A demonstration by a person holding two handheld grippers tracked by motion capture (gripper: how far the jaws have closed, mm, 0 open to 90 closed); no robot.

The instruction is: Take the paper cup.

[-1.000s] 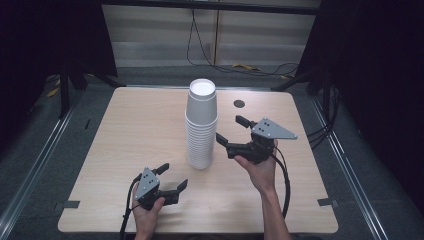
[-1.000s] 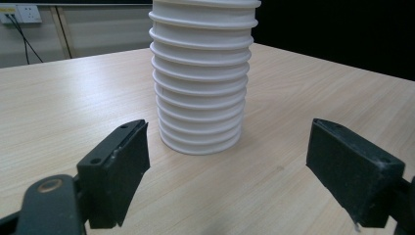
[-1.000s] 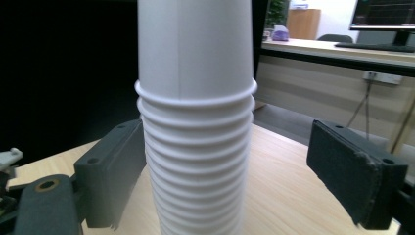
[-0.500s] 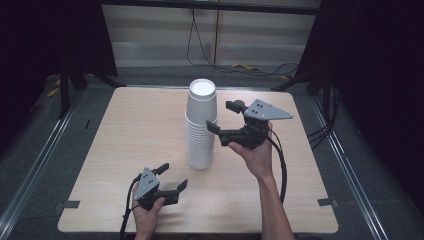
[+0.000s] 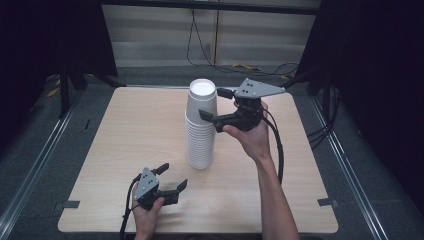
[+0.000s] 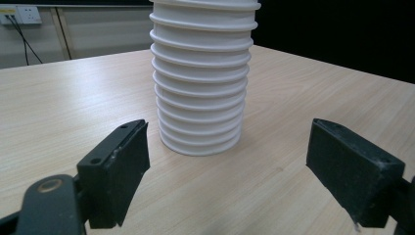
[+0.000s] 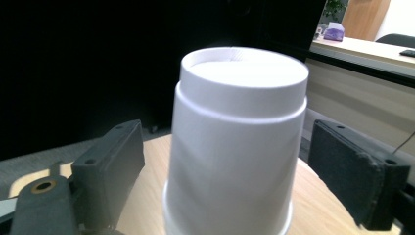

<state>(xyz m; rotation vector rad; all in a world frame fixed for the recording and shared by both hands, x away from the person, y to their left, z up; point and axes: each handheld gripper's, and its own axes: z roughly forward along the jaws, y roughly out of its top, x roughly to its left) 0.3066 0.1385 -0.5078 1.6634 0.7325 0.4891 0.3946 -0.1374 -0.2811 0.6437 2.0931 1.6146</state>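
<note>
A tall stack of upside-down white paper cups point(image 5: 201, 130) stands in the middle of the wooden table point(image 5: 125, 130). My right gripper point(image 5: 212, 104) is held level at the top of the stack, its jaws open on either side of the topmost cup point(image 7: 235, 147) without pressing it. My left gripper point(image 5: 173, 176) rests low near the table's front edge, open and empty, pointing at the stack's base point(image 6: 200, 88) a short way off. In the left gripper view its black pads point(image 6: 122, 166) stand wide apart.
A small dark round mark point(image 5: 239, 102) lies on the table behind the right hand. Black cables point(image 5: 277, 150) trail from both grippers. Metal rails point(image 5: 30, 170) run along the floor on both sides, and dark curtains flank the table.
The right gripper has risen from beside the middle of the stack and moved in, so its jaws now flank the top cup. The left gripper has stayed where it was.
</note>
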